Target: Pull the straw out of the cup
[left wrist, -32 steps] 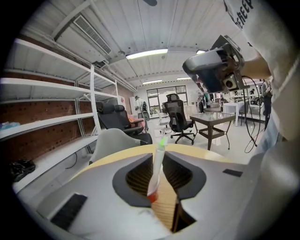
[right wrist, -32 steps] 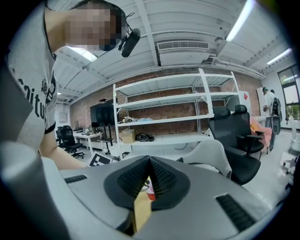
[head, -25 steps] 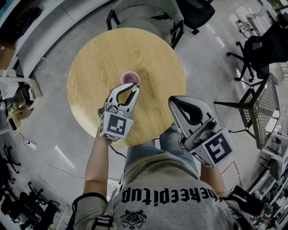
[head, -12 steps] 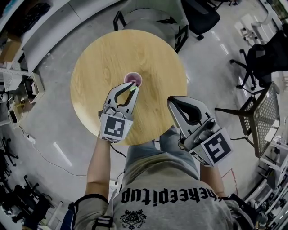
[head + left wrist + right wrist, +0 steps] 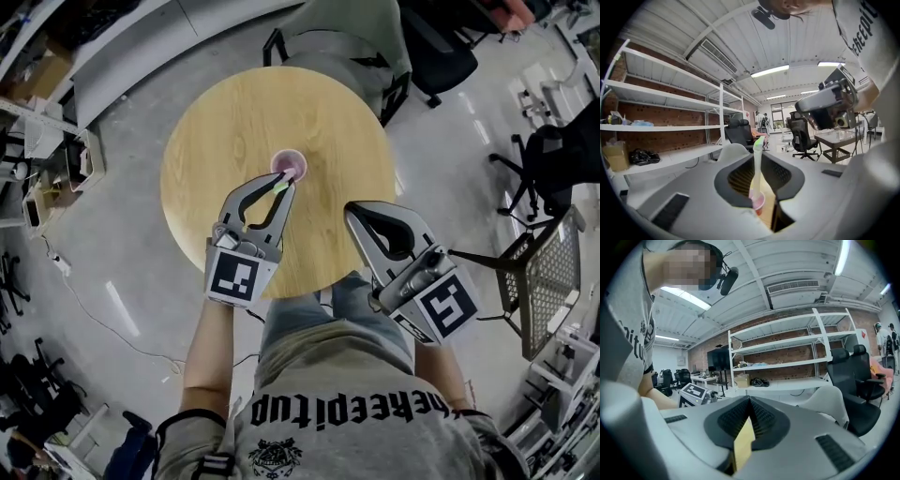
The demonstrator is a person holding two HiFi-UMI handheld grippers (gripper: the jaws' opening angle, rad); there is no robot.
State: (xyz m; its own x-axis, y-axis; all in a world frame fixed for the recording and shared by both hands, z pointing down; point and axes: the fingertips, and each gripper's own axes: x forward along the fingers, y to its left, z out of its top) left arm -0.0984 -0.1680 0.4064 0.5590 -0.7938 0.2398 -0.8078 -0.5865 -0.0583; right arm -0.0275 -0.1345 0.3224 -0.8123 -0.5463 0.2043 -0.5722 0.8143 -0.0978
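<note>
My left gripper is higher than before, its jaws pinching the thin pale green straw. The straw's end is still inside the small pink cup. The right gripper has its jaws closed and empty.

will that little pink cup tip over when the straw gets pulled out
Probably tippy: the small pink cup stands free on the round wooden table, nothing holding it. It looks light, likely thin plastic. The pale green straw, pinched by the left hand-held gripper, reaches into it and might drag it.
</note>
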